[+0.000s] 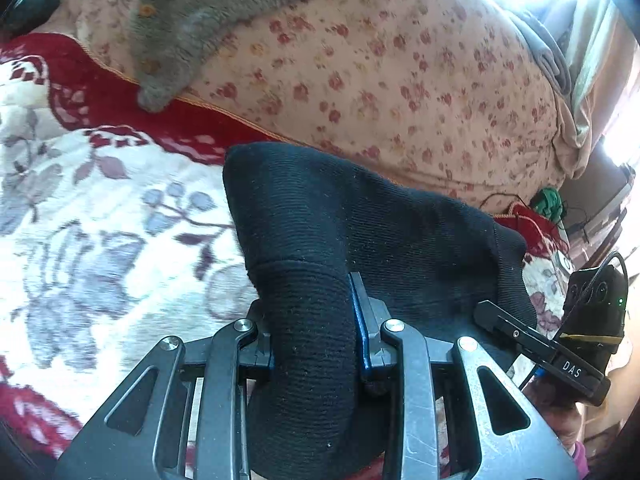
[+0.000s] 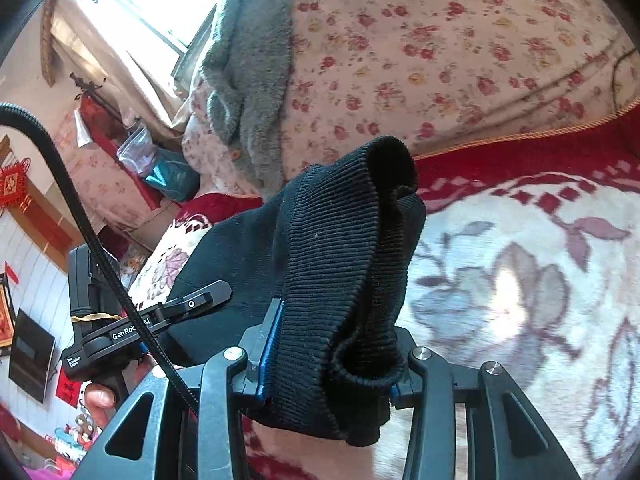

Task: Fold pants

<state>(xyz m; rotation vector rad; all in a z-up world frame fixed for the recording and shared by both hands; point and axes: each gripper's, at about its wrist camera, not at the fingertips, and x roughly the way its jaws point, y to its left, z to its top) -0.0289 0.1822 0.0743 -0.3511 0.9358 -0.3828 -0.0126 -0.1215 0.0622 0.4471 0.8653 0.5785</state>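
My black pants [image 1: 360,220] bulge so thickly between my fingers that the fingertips of both grippers are buried, and the rest of the garment runs out of frame below. My left gripper [image 1: 316,332] clamps a ribbed cuff; my right gripper [image 2: 332,344] pinches another ribbed edge, both raised side by side above the floral blanket [image 1: 100,220].

The left gripper [image 1: 314,332] is clamped on a ribbed band of the black pants [image 1: 360,220], which bulge up between its fingers. The right gripper [image 1: 520,334] reaches in from the right edge and touches the pants. Beneath lie a red and white flowered blanket [image 1: 100,220], a pink flowered quilt [image 1: 380,72] and a grey fleece garment [image 1: 192,20].
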